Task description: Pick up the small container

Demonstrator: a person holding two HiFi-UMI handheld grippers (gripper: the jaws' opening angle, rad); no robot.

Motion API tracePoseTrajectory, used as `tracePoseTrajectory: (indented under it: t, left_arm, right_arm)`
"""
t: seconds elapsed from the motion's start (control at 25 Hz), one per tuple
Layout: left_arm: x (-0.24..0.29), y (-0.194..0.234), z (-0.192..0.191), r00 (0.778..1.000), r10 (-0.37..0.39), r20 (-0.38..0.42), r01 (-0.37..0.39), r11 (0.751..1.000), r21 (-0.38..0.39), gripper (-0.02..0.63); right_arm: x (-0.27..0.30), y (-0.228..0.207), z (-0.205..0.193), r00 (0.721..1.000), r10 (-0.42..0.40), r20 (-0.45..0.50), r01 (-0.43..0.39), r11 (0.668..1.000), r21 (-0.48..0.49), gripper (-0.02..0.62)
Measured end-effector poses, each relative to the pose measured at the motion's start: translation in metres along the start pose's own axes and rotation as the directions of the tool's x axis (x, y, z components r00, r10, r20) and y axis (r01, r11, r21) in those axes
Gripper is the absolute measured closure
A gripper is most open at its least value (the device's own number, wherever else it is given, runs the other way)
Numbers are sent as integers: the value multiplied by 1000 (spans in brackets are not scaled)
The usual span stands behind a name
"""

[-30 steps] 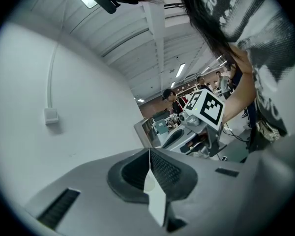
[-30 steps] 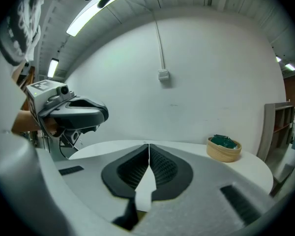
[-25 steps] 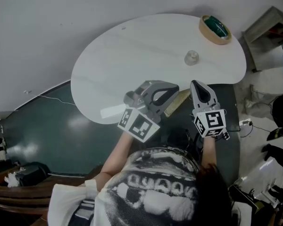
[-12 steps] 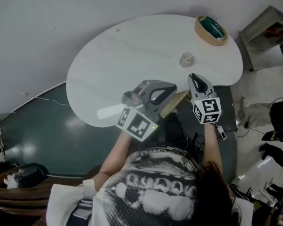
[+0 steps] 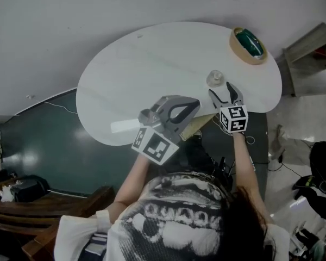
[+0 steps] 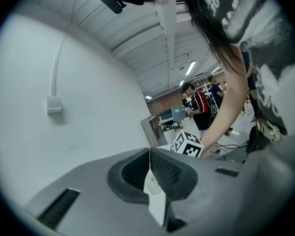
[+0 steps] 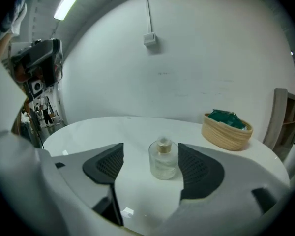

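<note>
The right gripper (image 5: 224, 91) is just opening wide, empty, facing the bottle (image 7: 163, 160), probably slippery breakable glass, best held round its middle; left gripper (image 5: 194, 105) is sitting shut.

Soft even light, dark fisheye edges

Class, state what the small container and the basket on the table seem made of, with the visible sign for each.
The small container: probably clear glass, perhaps plastic; the table shows through it. The basket: seemingly woven fibre, matte tan; ribbed coils show.
</note>
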State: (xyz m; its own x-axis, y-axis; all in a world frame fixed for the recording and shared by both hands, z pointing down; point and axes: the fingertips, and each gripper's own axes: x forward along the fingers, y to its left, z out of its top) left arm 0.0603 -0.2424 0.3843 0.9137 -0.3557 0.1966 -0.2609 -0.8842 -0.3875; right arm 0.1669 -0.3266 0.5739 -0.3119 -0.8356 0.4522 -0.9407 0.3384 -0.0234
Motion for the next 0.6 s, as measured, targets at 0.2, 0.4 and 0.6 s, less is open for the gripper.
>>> tracePoseTrajectory:
  t: [0.2,0.4,0.6]
  left_arm:
    - [6,7,-5,999,29,-34,-29,1000,-6,601]
    - [13,9,-10,997,39,-63,-40,999,-8,601]
    - [20,12,-14,996,39,-79,-40,999,-11,601]
  right_arm:
    - [31,-9,-21,997,30,-66,-29,999,14,225]
    - [53,-23,-32,994,42,-99,-38,998,43,213]
    - [71,-25,-39,988,78,-136,-75,997,28,212]
